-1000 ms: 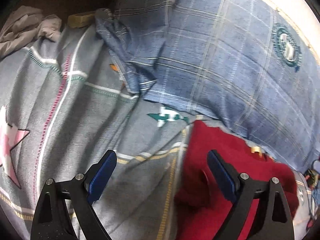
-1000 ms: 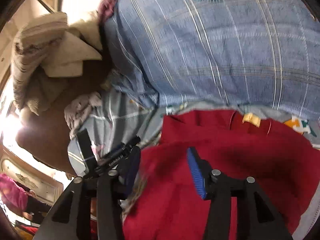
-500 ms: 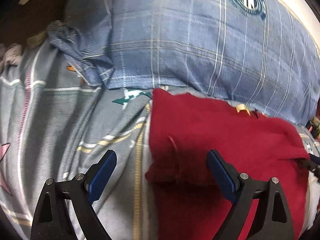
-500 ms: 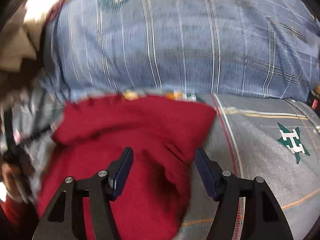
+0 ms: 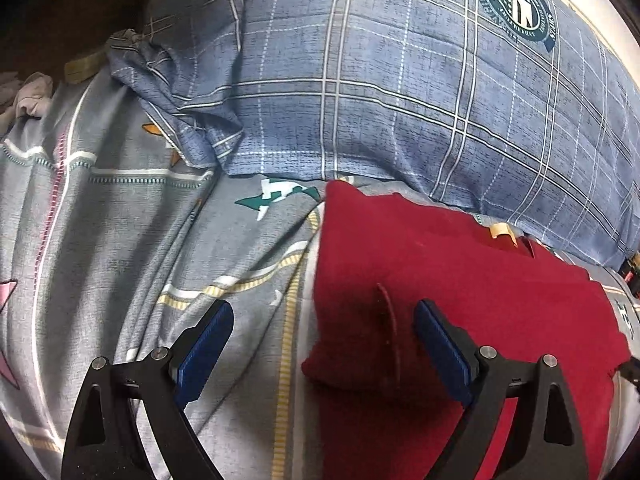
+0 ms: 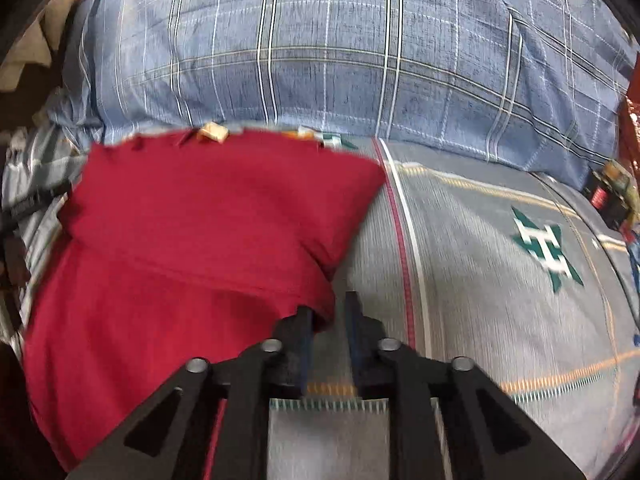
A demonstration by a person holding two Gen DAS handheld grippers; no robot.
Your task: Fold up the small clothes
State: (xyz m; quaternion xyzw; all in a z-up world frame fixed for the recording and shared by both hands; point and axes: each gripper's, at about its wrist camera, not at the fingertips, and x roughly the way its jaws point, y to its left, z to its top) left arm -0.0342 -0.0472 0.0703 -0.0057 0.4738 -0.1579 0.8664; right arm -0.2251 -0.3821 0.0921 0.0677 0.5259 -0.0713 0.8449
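A dark red garment [image 5: 460, 280] lies partly folded on the grey patterned bedsheet [image 5: 120, 240], with a small tan neck label [image 5: 502, 230] at its far edge. My left gripper [image 5: 320, 344] is open over the garment's left folded corner, one finger over the sheet and one over the cloth. In the right wrist view the garment [image 6: 192, 240] fills the left half. My right gripper [image 6: 328, 320] has its jaws nearly closed, a narrow gap left, at the garment's right folded corner. Nothing shows between its pads.
A large blue plaid pillow [image 5: 400, 80] with a round green crest [image 5: 518, 4] lies just behind the garment; it also shows in the right wrist view [image 6: 320, 40]. Crumpled pale clothes [image 5: 28, 96] lie at the far left. Small items [image 6: 608, 188] sit at the sheet's right edge.
My right gripper swung right from over the garment to its right edge and its jaws closed from wide open to nearly shut. The left gripper shifted slightly and stayed open.
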